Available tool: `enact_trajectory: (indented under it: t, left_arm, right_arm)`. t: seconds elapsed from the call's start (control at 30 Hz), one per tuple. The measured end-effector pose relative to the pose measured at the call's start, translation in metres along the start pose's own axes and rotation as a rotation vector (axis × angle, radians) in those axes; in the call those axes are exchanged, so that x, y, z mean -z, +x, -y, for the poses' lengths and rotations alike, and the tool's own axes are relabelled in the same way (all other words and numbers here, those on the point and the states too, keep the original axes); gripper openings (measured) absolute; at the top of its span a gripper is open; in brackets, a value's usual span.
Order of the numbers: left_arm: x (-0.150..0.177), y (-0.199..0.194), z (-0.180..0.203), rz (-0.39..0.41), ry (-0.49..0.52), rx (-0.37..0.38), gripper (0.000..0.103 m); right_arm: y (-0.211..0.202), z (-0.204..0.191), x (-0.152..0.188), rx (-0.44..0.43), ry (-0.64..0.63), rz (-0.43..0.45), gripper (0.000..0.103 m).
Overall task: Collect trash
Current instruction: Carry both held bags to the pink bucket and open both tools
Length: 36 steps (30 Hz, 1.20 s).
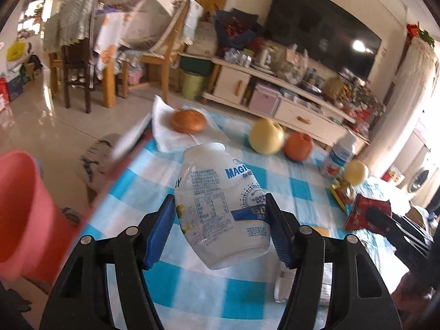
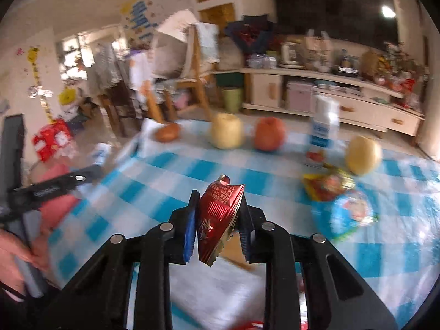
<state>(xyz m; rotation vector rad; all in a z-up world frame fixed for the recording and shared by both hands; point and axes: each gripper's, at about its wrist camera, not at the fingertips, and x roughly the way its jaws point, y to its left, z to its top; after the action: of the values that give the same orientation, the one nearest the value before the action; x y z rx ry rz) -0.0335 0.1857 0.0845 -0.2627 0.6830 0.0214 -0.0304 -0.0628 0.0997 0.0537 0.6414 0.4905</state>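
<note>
My left gripper (image 1: 221,214) is shut on an empty clear plastic bottle (image 1: 220,200) with a blue and white label, held above the blue checked tablecloth (image 1: 154,181). A pink bin (image 1: 24,209) is at the left, off the table's edge. My right gripper (image 2: 218,214) is shut on a crumpled red foil wrapper (image 2: 220,217), which also shows in the left wrist view (image 1: 363,214). A yellow-red snack wrapper (image 2: 327,184) and a round blue foil lid (image 2: 349,214) lie on the cloth to the right. The left gripper shows blurred at the left of the right wrist view (image 2: 55,187).
On the table's far side stand an onion (image 1: 188,121) on a white tissue (image 1: 165,132), a yellow apple (image 1: 266,136), a red apple (image 1: 298,145), a small white bottle (image 1: 338,156) and another yellow apple (image 1: 356,172). Chairs and a TV cabinet (image 1: 288,96) stand beyond.
</note>
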Motion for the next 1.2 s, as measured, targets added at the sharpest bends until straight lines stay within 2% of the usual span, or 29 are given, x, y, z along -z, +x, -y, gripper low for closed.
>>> enact_trajectory:
  t: [0.17, 0.33, 0.47, 0.63, 0.77, 0.93, 0.97, 1.03, 1.07, 1.13, 1.2]
  left_arm:
    - [-0.014, -0.022, -0.05, 0.067, -0.103, -0.065, 0.065]
    - [-0.021, -0.05, -0.135, 0.128, -0.292, -0.185, 0.065]
    - [-0.015, -0.071, -0.198, 0.167, -0.428, -0.315, 0.065]
    - [-0.002, -0.085, -0.254, 0.183, -0.571, -0.396, 0.065]
    - [0.011, -0.087, -0.289, 0.174, -0.676, -0.425, 0.065]
    - [0.019, -0.085, -0.307, 0.159, -0.704, -0.444, 0.065]
    - [0.019, -0.083, -0.31, 0.149, -0.71, -0.453, 0.065]
    - [0.022, -0.079, -0.313, 0.135, -0.718, -0.458, 0.065]
    - [0.022, -0.077, -0.314, 0.132, -0.718, -0.458, 0.065]
    - [0.022, -0.077, -0.313, 0.136, -0.715, -0.472, 0.067]
    - [0.022, -0.079, -0.311, 0.144, -0.695, -0.492, 0.071]
  right_arm:
    - [0.017, -0.071, -0.024, -0.179, -0.027, 0.011, 0.028]
    - [0.048, -0.157, -0.046, -0.381, -0.064, -0.01, 0.028]
    - [0.077, -0.225, -0.056, -0.492, -0.11, -0.042, 0.028]
    - [0.116, -0.292, -0.06, -0.585, -0.134, -0.093, 0.028]
    - [0.147, -0.328, -0.051, -0.607, -0.147, -0.142, 0.028]
    - [0.181, -0.347, -0.038, -0.627, -0.134, -0.214, 0.031]
    - [0.185, -0.347, -0.037, -0.617, -0.129, -0.222, 0.034]
    - [0.191, -0.344, -0.034, -0.609, -0.101, -0.237, 0.05]
    - [0.188, -0.341, -0.032, -0.608, -0.091, -0.233, 0.051]
    - [0.183, -0.329, -0.031, -0.59, -0.055, -0.22, 0.061]
    - [0.176, -0.315, -0.029, -0.578, -0.028, -0.203, 0.067]
